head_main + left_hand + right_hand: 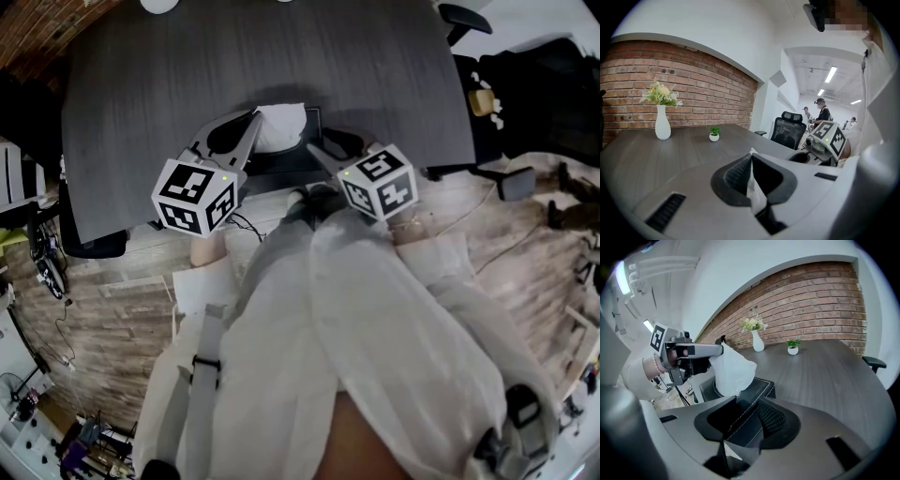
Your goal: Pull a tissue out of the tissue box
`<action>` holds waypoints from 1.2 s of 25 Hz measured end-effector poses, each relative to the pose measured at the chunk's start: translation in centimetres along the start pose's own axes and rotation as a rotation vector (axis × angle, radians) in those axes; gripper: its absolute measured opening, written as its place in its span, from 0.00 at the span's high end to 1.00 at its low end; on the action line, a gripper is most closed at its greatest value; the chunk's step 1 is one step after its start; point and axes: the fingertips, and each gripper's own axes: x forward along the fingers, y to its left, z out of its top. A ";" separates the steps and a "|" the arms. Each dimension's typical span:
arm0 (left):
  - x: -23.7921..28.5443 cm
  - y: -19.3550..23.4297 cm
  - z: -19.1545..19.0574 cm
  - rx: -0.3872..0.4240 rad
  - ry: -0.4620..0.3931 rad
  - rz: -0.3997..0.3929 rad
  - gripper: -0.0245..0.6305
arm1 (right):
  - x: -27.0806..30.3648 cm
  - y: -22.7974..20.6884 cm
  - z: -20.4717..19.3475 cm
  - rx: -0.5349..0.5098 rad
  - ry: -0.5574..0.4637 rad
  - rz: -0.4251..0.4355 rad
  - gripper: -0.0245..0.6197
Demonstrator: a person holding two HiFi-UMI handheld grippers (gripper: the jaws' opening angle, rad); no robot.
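A black tissue box [286, 161] with white stitching stands near the front edge of the dark table [281, 56]. A white tissue [281, 127] stands up out of its top. My left gripper [258, 117] is shut on the tissue's upper edge. In the left gripper view the tissue [754, 192] shows as a thin white strip pinched between the closed jaws of the left gripper [751, 157]. My right gripper [312, 150] is at the box's near right corner. In the right gripper view the box [757, 392] runs between the jaws of the right gripper [747, 401], which grip its wall, and the tissue [733, 369] hangs from the left gripper [723, 345].
A white vase of flowers [661, 123] and a small potted plant [714, 135] stand far back on the table by the brick wall. A black office chair [787, 131] is at the table's right side, and people stand beyond it. Another chair [94, 246] is at the left.
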 end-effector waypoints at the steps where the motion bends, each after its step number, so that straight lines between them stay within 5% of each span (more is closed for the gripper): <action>1: 0.0 0.0 0.1 0.005 -0.001 -0.001 0.96 | 0.0 0.0 0.0 0.000 -0.001 0.000 0.74; 30: -1.8 2.3 4.0 -0.061 -0.152 0.037 0.96 | 0.0 0.1 -0.2 -0.018 0.018 0.010 0.74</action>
